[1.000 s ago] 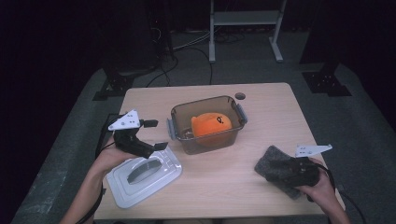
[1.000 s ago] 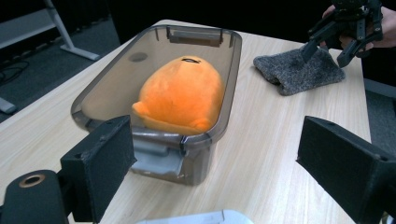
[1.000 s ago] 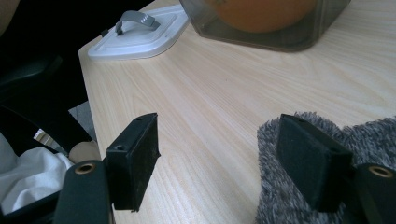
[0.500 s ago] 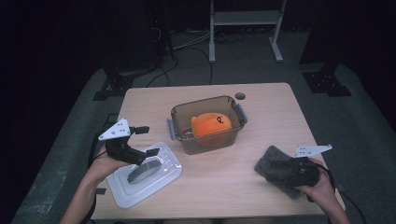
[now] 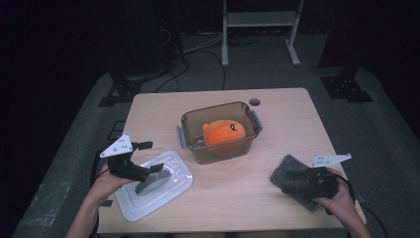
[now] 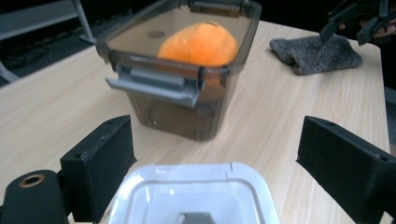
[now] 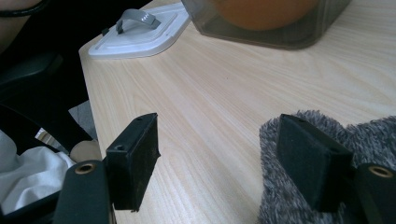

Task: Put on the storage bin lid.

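Nearest the person, at the table's 7 o'clock corner: left gripper (image 5: pixel 148 171) over the white lid (image 5: pixel 171 191), jaws spread wide to either side of it, gripping nothing, the lid lying flat with its grey handle (image 5: pixel 153 178) up. At 4 o'clock, right gripper (image 5: pixel 299 179) also wide open, one jaw resting on the grey cloth (image 5: pixel 287 171), the other on bare table (image 5: pixel 277 114), nothing clamped. Farther out, table centre toward 12 o'clock: the open brown box (image 5: pixel 188 121), an orange toy (image 5: pixel 224 134) inside it, well apart from both grippers.
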### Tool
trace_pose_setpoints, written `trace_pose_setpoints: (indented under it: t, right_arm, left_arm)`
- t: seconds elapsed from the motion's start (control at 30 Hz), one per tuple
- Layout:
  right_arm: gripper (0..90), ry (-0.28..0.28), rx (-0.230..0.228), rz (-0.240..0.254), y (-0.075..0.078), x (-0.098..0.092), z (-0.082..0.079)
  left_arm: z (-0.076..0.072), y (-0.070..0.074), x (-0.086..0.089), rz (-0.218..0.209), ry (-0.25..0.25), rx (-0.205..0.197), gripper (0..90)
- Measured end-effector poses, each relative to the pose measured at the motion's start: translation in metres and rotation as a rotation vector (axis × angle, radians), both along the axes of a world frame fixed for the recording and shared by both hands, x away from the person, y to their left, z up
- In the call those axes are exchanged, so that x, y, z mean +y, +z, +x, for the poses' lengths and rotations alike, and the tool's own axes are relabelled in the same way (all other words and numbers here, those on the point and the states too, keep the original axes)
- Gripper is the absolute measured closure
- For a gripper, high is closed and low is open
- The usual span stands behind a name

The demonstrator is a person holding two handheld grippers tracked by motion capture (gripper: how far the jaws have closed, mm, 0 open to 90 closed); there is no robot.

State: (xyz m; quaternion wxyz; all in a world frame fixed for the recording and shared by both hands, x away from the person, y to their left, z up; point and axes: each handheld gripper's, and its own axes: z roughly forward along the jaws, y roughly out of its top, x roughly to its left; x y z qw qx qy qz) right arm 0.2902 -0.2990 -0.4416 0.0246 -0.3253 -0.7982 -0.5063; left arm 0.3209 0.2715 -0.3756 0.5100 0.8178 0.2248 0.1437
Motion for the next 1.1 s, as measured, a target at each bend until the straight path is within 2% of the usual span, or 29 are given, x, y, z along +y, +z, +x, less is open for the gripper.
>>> trace_pose_setpoints:
  t: [0.23, 0.6, 0.7, 0.83, 1.1]
  right_arm:
    - [28.9, 0.001, -0.004, 0.002, 0.000, 0.000, 0.000]
    - [28.8, 0.002, -0.001, 0.000, 0.000, 0.001, 0.000]
    - [28.9, 0.004, -0.005, 0.001, 0.000, 0.001, 0.000]
    - [28.9, 0.002, -0.002, 0.001, 0.000, 0.001, 0.000]
    - [28.9, 0.003, -0.003, 0.001, 0.000, 0.001, 0.000]
  left_arm:
    - [-0.005, -0.014, 0.009, -0.010, 0.015, 0.009, 10.3]
    - [-0.010, -0.034, 0.017, 0.005, 0.032, 0.008, 10.3]
    - [-0.012, -0.038, 0.019, 0.006, 0.035, 0.008, 10.3]
    - [-0.012, -0.041, 0.020, 0.015, 0.032, 0.027, 10.4]
    - [-0.014, -0.046, 0.024, 0.028, 0.040, 0.028, 10.4]
